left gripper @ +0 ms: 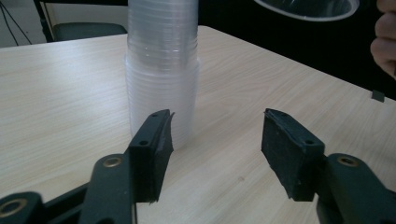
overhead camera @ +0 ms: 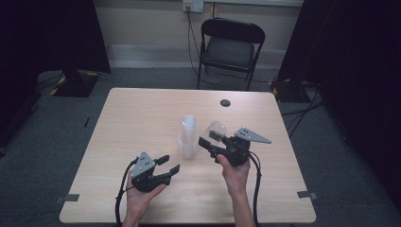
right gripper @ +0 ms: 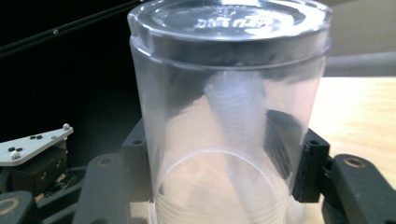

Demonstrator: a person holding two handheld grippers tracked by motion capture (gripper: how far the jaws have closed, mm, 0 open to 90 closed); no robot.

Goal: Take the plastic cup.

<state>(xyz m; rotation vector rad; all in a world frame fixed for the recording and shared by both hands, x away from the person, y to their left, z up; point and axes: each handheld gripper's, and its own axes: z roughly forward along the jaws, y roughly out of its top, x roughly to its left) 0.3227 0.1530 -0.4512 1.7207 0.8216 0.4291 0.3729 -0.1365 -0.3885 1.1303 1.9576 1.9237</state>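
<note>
A stack of clear plastic cups (overhead camera: 188, 136) stands upside down at the middle of the wooden table (overhead camera: 132, 113); the left gripper view has this stack (left gripper: 161, 70) just beyond the jaws. My right gripper (overhead camera: 211, 142) is shut on a single clear cup (overhead camera: 217, 131), lifted above the table to the right of the stack; the cup (right gripper: 224, 107) sits between the jaws with its base facing away from the camera. My left gripper (overhead camera: 169, 164) is open and holds nothing, low over the table in front of the stack and slightly left of it.
A black folding chair (overhead camera: 230, 47) stands beyond the table's far edge. A dark round hole (overhead camera: 225, 102) sits near the table's far side. Tape marks (overhead camera: 306, 194) lie by the near corners. Black curtains hang at both sides.
</note>
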